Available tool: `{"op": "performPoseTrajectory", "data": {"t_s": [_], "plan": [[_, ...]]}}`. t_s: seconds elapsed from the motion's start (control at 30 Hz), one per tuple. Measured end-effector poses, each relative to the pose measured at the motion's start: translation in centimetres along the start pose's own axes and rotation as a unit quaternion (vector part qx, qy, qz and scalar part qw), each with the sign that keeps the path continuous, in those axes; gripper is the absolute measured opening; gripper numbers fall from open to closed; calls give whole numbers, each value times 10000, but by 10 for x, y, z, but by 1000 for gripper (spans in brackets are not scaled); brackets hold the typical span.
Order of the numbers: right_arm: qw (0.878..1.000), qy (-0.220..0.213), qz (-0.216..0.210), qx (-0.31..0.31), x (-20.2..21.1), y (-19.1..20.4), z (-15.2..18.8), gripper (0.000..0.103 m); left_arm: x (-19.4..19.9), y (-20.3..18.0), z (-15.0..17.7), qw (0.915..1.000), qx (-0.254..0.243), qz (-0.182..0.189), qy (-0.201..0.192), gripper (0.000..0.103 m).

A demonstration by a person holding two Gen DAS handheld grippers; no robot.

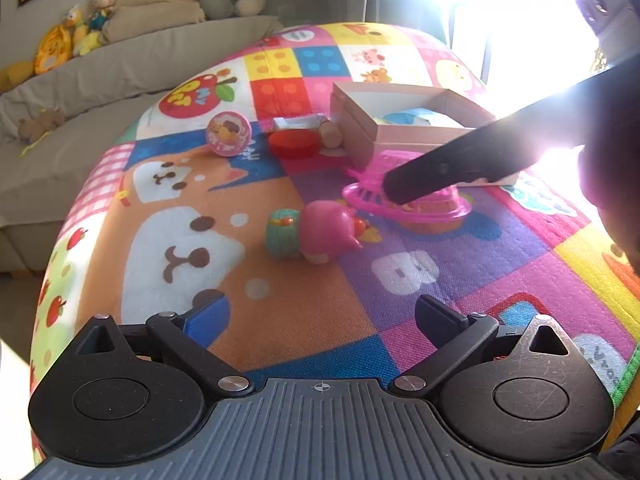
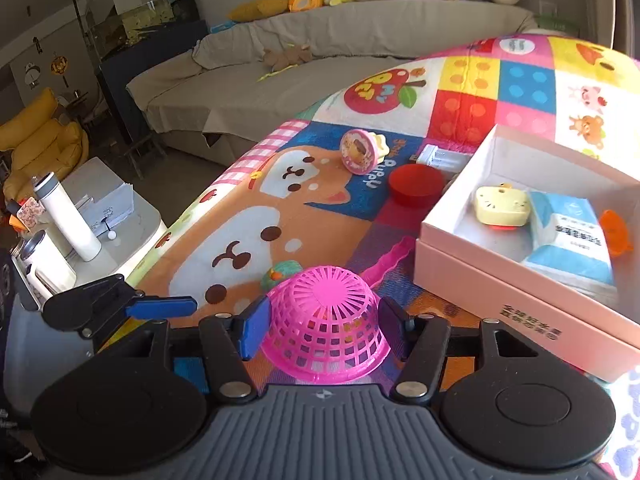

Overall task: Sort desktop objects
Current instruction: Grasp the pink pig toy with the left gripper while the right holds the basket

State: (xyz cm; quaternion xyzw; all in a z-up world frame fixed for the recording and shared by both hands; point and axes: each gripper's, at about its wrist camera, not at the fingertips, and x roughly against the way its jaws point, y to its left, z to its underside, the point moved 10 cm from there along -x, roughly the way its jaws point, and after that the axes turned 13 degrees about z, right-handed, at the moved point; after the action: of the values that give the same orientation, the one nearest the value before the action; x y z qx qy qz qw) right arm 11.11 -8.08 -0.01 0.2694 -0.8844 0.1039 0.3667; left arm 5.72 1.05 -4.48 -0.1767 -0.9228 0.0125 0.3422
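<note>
A pink plastic basket [image 2: 326, 320] lies upside down on the colourful mat, and my right gripper [image 2: 324, 326] is shut on its sides. In the left wrist view the basket [image 1: 404, 196] sits under the right gripper's dark finger. My left gripper [image 1: 320, 316] is open and empty above the mat, short of a pink and teal toy figure [image 1: 316, 232] lying on its side. An open pink box [image 2: 532, 264] holds a yellow toy [image 2: 502, 206], a blue tissue pack [image 2: 572, 236] and an orange piece [image 2: 616, 232].
A red round lid [image 2: 416, 184], a pink round toy [image 2: 360, 152] and a small white packet [image 2: 438, 156] lie on the mat beyond the box. A grey sofa [image 2: 320, 52] with plush toys stands behind. A side table with white bottles [image 2: 72, 220] is at left.
</note>
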Motion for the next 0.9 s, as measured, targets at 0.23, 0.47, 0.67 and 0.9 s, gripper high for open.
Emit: {"op": "performPoseTrajectory", "data": {"t_s": [0.23,0.47,0.67,0.9], "plan": [[9955,69,945,69,41,-48,59,40,-17,14,-22,9997,150,-101,-156,101],[9927,103,1181,-204,45,-64,95,57,-51,22,-46,9993,278,-253,-81,101],[9934,-347,1091,29,40,-56,80,90,-54,19,-46,9989,235,-398,-97,102],[9942,-215,1056,54,-2,-42,70,97,-35,45,-36,9966,328,-750,-48,102]]}}
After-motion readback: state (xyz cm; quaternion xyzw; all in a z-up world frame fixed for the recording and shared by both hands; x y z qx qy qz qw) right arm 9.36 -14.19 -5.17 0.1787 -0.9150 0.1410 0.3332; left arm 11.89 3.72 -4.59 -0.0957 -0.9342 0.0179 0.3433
